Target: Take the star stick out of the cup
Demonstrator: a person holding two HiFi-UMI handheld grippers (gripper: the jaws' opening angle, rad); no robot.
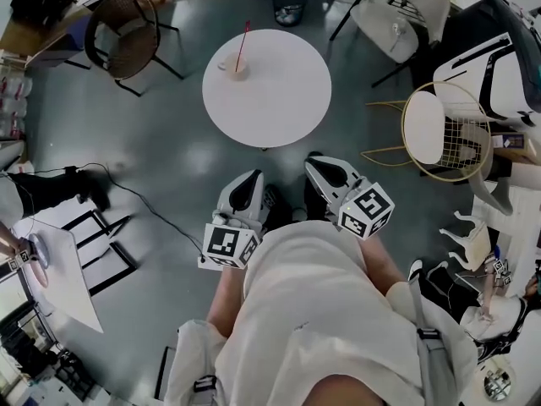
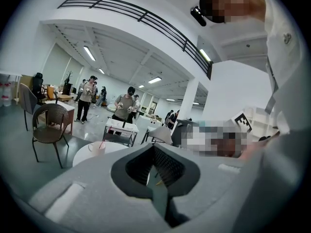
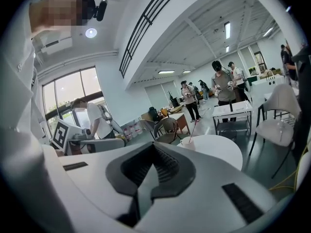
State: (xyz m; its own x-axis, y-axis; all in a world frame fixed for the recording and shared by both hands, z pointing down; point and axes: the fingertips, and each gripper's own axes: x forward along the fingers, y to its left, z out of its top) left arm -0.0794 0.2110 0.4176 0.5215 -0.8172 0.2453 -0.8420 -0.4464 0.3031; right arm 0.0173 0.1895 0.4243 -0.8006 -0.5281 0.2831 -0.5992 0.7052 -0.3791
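A round white table (image 1: pixel 279 100) stands ahead of me on the grey floor. Near its far left edge sits a pale cup (image 1: pixel 237 68) with a thin red stick (image 1: pixel 243 42) leaning out of it. The cup (image 2: pixel 97 148) appears small in the left gripper view, and the cup (image 3: pixel 188 143) and stick (image 3: pixel 193 131) show in the right gripper view too. My left gripper (image 1: pixel 246 182) and right gripper (image 1: pixel 325 166) are held close to my body, well short of the table. Both are shut with nothing between their jaws.
A dark wicker chair (image 1: pixel 127 32) stands left of the table, a wire-frame chair with a white seat (image 1: pixel 439 129) to its right, and a white chair (image 1: pixel 406 7) and a bin (image 1: pixel 289 11) beyond. A white board (image 1: pixel 59 265) lies at the left. Several people stand far off.
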